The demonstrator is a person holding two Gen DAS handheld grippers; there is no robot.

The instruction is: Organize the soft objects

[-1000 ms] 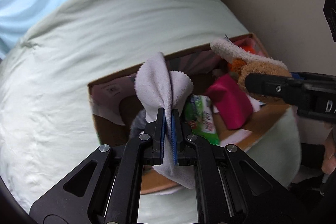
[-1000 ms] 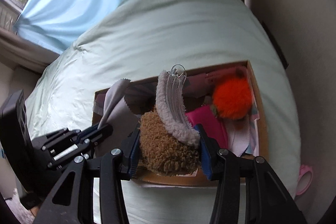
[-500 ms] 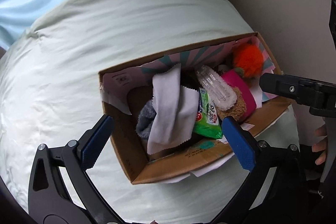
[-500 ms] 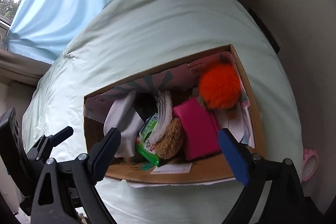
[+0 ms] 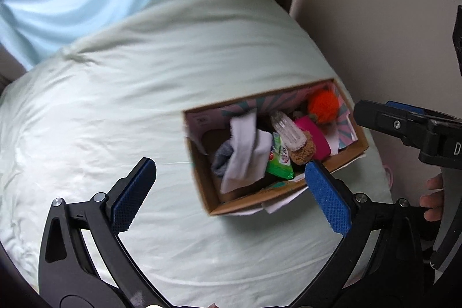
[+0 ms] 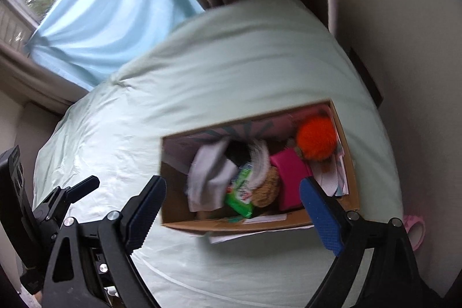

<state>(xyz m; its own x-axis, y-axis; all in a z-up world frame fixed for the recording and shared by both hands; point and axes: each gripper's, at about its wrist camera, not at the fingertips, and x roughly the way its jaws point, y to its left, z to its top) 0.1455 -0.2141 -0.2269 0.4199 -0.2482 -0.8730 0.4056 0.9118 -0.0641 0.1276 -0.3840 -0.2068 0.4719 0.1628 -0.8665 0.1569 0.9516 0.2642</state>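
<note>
An open cardboard box (image 5: 350,152) (image 6: 260,224) sits on the pale green bed. Inside lie a white cloth (image 5: 245,152) (image 6: 208,178), a grey sock (image 5: 222,158), a green wipes packet (image 5: 278,160) (image 6: 239,195), a brown plush hair clip (image 5: 300,146) (image 6: 267,185), a pink pouch (image 5: 313,136) (image 6: 290,176) and an orange pompom (image 5: 323,106) (image 6: 316,137). My left gripper (image 5: 231,195) is open and empty, above and in front of the box. My right gripper (image 6: 234,212) is open and empty over the box's near wall.
The bed (image 5: 115,106) (image 6: 231,62) spreads left of and behind the box. A beige wall (image 5: 375,19) stands close on the right. Brown and blue curtains (image 6: 115,7) hang at the back. A pink ring-shaped object (image 6: 415,230) lies at the bed's right edge.
Both grippers opened, dropping the white cloth and the plush clip into the box. Both have since pulled back and up, so the box looks smaller.
</note>
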